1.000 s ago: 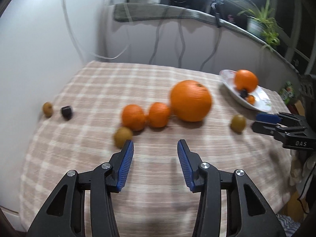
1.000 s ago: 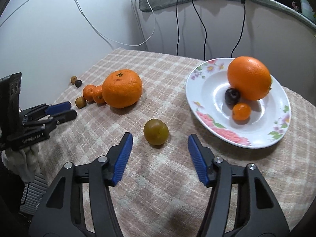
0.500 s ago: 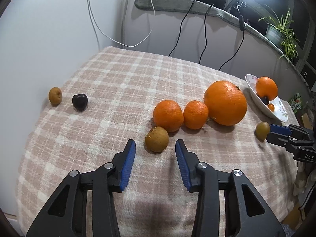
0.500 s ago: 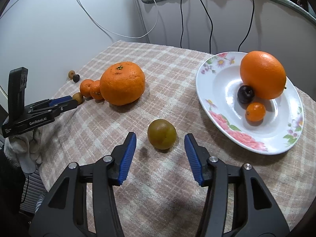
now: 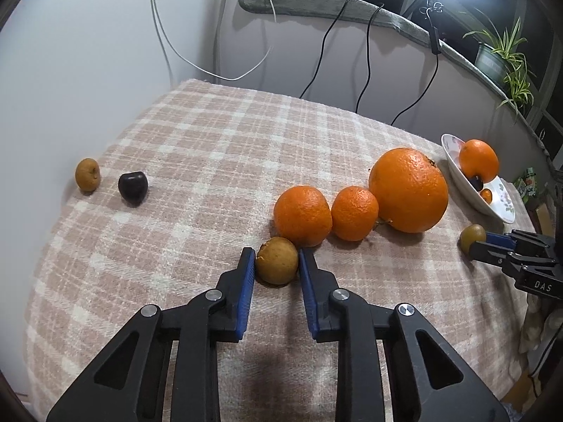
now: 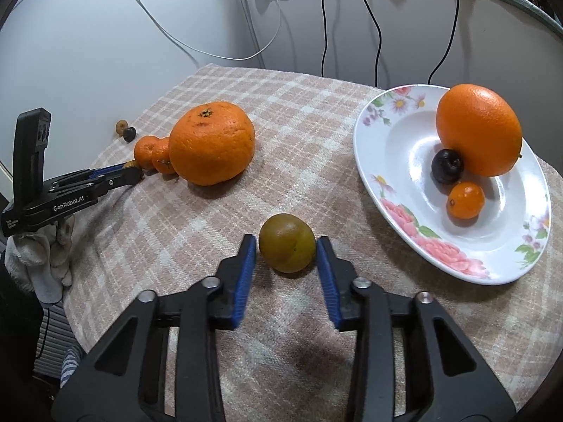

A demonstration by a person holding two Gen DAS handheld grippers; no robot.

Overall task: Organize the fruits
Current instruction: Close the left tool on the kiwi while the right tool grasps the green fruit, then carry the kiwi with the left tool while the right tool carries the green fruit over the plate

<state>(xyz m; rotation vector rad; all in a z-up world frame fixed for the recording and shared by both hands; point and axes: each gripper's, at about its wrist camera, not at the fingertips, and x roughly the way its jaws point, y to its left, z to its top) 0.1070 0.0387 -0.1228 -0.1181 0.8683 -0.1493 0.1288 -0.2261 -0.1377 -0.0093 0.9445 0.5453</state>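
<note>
Brown fruit [image 5: 277, 261]: on the checked cloth [image 5: 211, 147] over the worktop, touching the nearest of the small oranges behind it.
Left gripper [image 5: 276, 263]: its blue fingers [image 5: 246, 281] are closing around the brown fruit; the left pad touches its side, the right pad seems to meet it, contact hard to confirm.
Green-brown fruit [image 6: 286, 242]: on the cloth in front of the plate, apart from everything else.
Right gripper [image 6: 285, 251]: fingers closing on either side of the green-brown fruit, a thin gap visible at each pad.
Two small oranges [image 5: 302, 215]: side by side, touching, in a row with the big one.
Large orange [image 5: 408, 190]: at the row's right end, against the second small orange.
Floral plate [image 6: 383, 176]: at the right, holding an orange [image 6: 478, 130], a dark plum [image 6: 447, 166] and a tiny orange fruit [image 6: 465, 199], all clustered together.
Far left edge: a small tan fruit [image 5: 87, 174] beside a dark fruit [image 5: 132, 183], well apart from the row.
Background: cables [image 5: 366, 52] hanging down the wall.
</note>
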